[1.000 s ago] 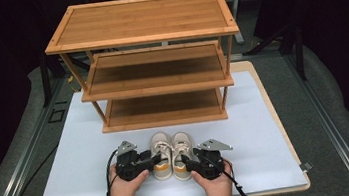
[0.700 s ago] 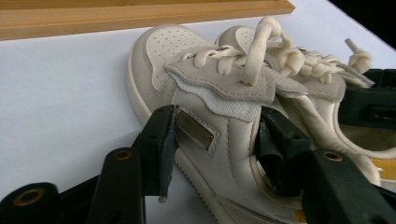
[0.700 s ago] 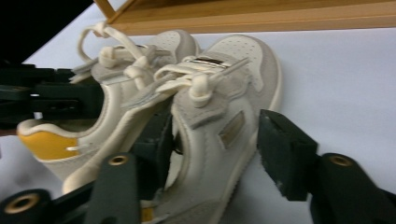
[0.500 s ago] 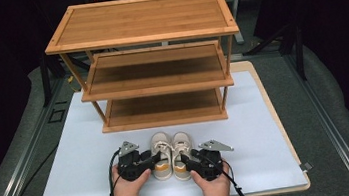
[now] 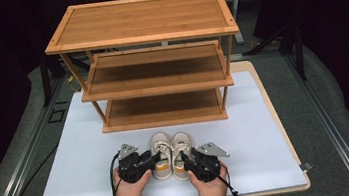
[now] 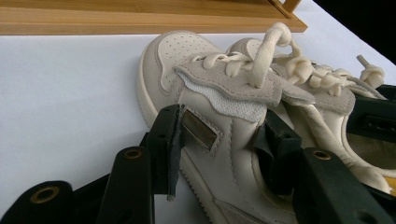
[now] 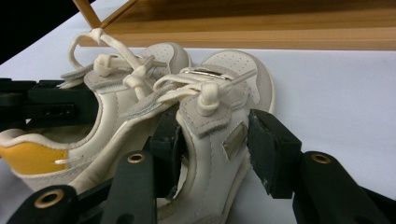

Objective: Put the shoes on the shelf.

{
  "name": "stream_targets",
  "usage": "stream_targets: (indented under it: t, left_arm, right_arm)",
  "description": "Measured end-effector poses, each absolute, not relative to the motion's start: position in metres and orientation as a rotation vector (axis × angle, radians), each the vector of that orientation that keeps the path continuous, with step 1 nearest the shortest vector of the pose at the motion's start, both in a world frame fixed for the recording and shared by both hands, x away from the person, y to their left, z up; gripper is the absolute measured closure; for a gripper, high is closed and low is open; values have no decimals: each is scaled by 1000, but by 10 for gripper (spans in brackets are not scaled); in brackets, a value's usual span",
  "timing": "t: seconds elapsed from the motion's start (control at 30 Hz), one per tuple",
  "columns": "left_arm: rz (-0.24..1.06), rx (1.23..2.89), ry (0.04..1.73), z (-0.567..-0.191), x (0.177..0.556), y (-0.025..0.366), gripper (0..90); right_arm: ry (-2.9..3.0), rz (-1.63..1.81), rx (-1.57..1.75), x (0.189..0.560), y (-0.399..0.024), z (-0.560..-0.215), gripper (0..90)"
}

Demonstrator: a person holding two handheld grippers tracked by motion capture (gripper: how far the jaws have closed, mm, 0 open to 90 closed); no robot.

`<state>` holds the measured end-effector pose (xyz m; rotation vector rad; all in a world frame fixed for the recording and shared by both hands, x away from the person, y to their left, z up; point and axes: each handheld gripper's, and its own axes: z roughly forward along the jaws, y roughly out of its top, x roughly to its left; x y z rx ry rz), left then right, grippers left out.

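A pair of small cream shoes stands side by side on the white board in front of the rack, the left shoe [image 5: 161,150] and the right shoe [image 5: 180,146] with toes toward it. My left gripper [image 5: 155,156] reaches in from the left. In the left gripper view the left gripper [image 6: 222,140] has just been closing, with one pad on the left shoe's [image 6: 205,93] outer side and the other inside it. My right gripper [image 7: 212,149] has been closing around the outer wall of the right shoe [image 7: 219,93], with a thin gap still at the outer pad.
A three-tier wooden shoe rack [image 5: 158,64] stands at the back of the white board [image 5: 79,155], its shelves bare. The board's wooden edge [image 5: 282,130] runs along the right. Grey padded floor and dark surroundings lie around the table.
Both pairs of jaws have narrowed around the shoes' sides. The hands and the shoes have stayed almost where they were.
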<state>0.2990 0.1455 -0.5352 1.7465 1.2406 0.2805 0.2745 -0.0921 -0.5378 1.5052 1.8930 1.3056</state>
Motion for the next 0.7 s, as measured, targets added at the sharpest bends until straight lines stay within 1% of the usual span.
stream_targets:
  t: [0.27, 0.4, 0.43, 0.5, 0.7]
  left_arm:
    - [281, 1678, 1246, -541, 295, 147, 551]
    - [275, 1670, 1244, -542, 296, 148, 551]
    - [274, 1670, 1245, -542, 296, 148, 551]
    - [268, 1670, 1244, -542, 297, 149, 551]
    - [272, 1665, 1254, -542, 299, 148, 548]
  right_arm:
    - [1882, 1277, 1476, 275, -91, -539, 570]
    - [1873, 1312, 1485, 275, -91, -540, 582]
    - [1862, 1290, 1479, 276, -90, -540, 606]
    - [1865, 1266, 1473, 278, -90, -539, 620]
    - [1857, 1298, 1491, 284, -91, -539, 619]
